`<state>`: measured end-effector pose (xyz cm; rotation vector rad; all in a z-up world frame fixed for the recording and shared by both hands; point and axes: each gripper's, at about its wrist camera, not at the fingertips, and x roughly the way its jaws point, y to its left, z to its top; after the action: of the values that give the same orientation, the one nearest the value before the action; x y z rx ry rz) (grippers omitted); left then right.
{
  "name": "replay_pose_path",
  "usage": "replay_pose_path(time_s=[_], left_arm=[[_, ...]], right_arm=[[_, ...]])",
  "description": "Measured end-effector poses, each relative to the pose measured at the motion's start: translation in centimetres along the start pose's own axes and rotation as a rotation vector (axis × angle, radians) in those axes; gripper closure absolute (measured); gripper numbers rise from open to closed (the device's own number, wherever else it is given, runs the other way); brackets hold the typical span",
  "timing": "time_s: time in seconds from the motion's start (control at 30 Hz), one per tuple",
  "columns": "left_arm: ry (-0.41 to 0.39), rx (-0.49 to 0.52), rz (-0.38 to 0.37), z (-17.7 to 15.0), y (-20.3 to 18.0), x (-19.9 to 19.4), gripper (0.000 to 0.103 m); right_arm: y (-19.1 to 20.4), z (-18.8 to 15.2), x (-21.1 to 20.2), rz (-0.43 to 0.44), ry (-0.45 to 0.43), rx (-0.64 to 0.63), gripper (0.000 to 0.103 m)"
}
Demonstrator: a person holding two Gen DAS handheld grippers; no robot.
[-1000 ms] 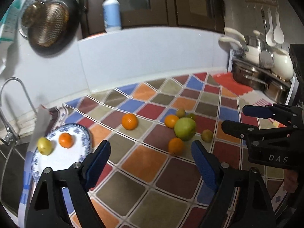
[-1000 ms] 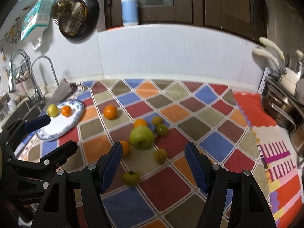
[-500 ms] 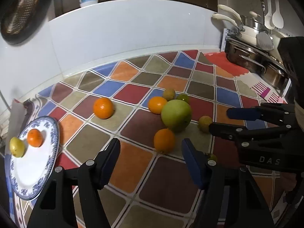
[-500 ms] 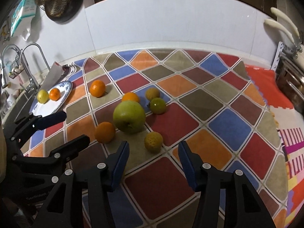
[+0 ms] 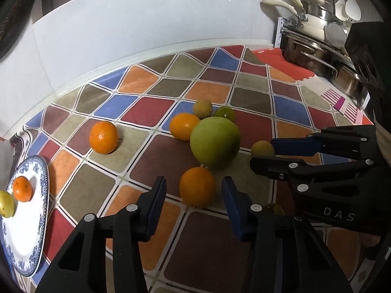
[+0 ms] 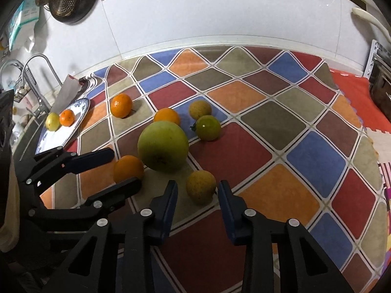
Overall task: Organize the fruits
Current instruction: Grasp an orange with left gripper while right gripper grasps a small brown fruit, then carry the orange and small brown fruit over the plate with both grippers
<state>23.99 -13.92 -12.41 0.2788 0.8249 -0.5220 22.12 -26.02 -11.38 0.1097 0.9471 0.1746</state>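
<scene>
- Left wrist view: since the earlier frame we have come down and forward over the fruit, and the cluster now fills the middle of the picture. Our left gripper [image 5: 194, 190] has narrowed and its jaws are closing, with the near orange [image 5: 197, 186] between the pads; a gap shows on both sides, so nothing is pinched yet.
- That orange sits on the patterned mat [image 5: 151, 107] that covers the counter, just in front of the big green fruit [image 5: 215, 142] and about touching it. The blue-rimmed plate [image 5: 36, 256] lies far left, holding a small orange [image 5: 22, 188] and a yellow-green fruit [image 5: 6, 204].
- To grip well, we judge the pads should meet the orange at its widest girth, low enough not to squeeze it out, and lift clear of the green fruit.
- Right wrist view: our right gripper [image 6: 197, 190] has sunk too; its jaws are closing around the speckled yellow fruit [image 6: 200, 186], pads not yet pressing. It lies on the mat just right of the green fruit, apart from it.
- Both fruits are nearly round, so no long axis matters. The speckled one looks slightly taller than wide; we cannot see where either stem end points.
</scene>
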Motion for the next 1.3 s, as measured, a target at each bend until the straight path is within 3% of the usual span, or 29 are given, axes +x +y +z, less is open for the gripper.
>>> replay_pose_path(time_s=[0.17,0.7,1.3], left_arm=[[0.027,-0.016,-0.020,-0.3,0.2,0.7,0.072],[-0.094,-0.094,0.041,-0.2,1.3,-5.1,0.072],[-0.241,-0.170,0.138,-3.0,4.5,-14.4,0.072]], right_arm=[[-0.1,-0.1,0.4,-0.002,0.008,-0.005,0.076],[1.8,0.1,-3.4,0.021,-0.077,-0.025,0.076],[8.8,0.4,-8.7,0.097,-0.209,-0.117,0.076]])
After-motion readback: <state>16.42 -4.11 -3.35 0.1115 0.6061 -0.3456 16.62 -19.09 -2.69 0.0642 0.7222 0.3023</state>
